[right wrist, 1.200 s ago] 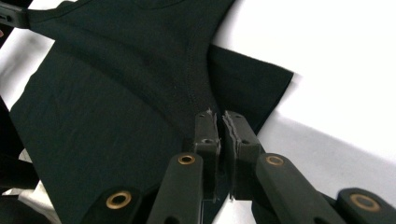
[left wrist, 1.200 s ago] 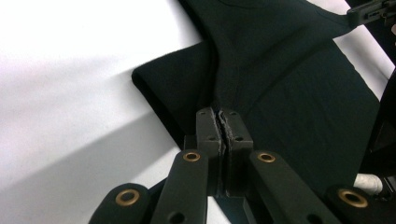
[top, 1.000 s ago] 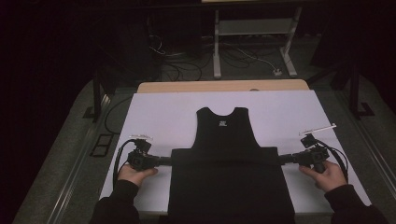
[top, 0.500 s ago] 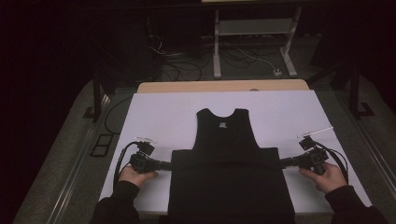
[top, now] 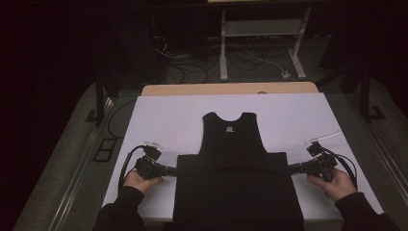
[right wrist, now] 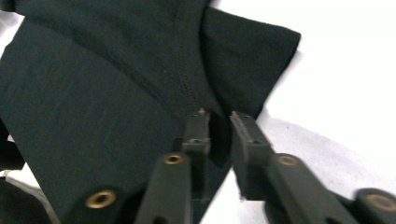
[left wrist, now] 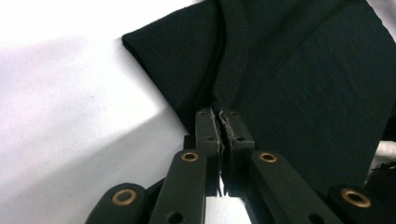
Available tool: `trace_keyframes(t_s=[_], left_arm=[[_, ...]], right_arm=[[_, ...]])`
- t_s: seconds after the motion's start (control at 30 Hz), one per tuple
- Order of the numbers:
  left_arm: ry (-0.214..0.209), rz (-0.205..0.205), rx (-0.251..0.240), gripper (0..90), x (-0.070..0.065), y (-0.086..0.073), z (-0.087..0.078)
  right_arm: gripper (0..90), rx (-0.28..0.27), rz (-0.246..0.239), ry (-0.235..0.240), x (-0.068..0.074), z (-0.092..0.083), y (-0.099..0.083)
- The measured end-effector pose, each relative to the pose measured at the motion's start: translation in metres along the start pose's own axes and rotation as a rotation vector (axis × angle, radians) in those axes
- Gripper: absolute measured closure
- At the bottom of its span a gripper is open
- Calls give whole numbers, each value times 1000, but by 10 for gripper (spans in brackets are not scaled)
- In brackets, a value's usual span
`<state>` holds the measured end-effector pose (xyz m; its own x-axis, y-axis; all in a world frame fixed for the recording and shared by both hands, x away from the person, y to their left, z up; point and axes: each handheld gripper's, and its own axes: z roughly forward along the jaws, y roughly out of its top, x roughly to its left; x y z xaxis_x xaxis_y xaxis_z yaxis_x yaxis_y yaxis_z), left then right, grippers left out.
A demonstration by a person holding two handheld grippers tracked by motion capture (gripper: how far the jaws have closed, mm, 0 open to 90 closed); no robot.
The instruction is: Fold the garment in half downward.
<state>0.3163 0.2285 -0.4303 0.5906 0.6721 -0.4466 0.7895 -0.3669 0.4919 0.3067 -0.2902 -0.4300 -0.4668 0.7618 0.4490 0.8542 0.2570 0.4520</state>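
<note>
A black sleeveless top [top: 234, 144] lies flat on the white table cover [top: 163, 115], its lower part folded up into a wide dark band. My left gripper [top: 174, 170] is at the band's left edge. In the left gripper view it [left wrist: 218, 116] is shut on a seam of the black cloth [left wrist: 303, 84]. My right gripper [top: 291, 168] is at the right edge. In the right gripper view its jaws [right wrist: 219, 119] have just been opening. A gap shows between the pads, with the cloth's [right wrist: 93, 93] edge loose in it.
A wooden table edge [top: 226, 89] shows beyond the white cover. On the dark floor behind lie cables [top: 192, 72] and a white stand [top: 260, 48]. Bare white cover lies on both sides of the top.
</note>
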Motion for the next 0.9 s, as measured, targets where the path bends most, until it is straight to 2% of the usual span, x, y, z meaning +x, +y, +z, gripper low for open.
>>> trace_keyframes(t_s=[0.07, 0.13, 0.2, 0.27, 0.43, 0.6, 0.73, 0.9], left_arm=[[5, -20, 1, 823, 1, 1, 0], [5, -8, -13, 777, 1, 1, -3], [2, 5, -34, 694, 0, 2, -6], [-5, 15, -47, 618, -1, 3, -8], [-23, 34, -65, 457, -4, 4, -10], [-49, 6, -113, 360, -1, 6, -19], [-47, 12, -135, 273, -1, 8, -24], [-27, 36, -135, 156, -4, 13, -25]], right_arm=[[638, -18, -5, 2, 1, -1, 0], [595, -34, -14, 5, 3, -3, 0], [548, -44, -25, 2, 6, -4, 0], [468, -50, -37, -2, 8, -4, 0], [344, -70, -61, -24, 15, -6, 2], [217, -108, -57, -43, 17, -10, 4], [148, -126, -57, -63, 16, -13, 7], [127, -129, -55, -78, 13, -14, 9]])
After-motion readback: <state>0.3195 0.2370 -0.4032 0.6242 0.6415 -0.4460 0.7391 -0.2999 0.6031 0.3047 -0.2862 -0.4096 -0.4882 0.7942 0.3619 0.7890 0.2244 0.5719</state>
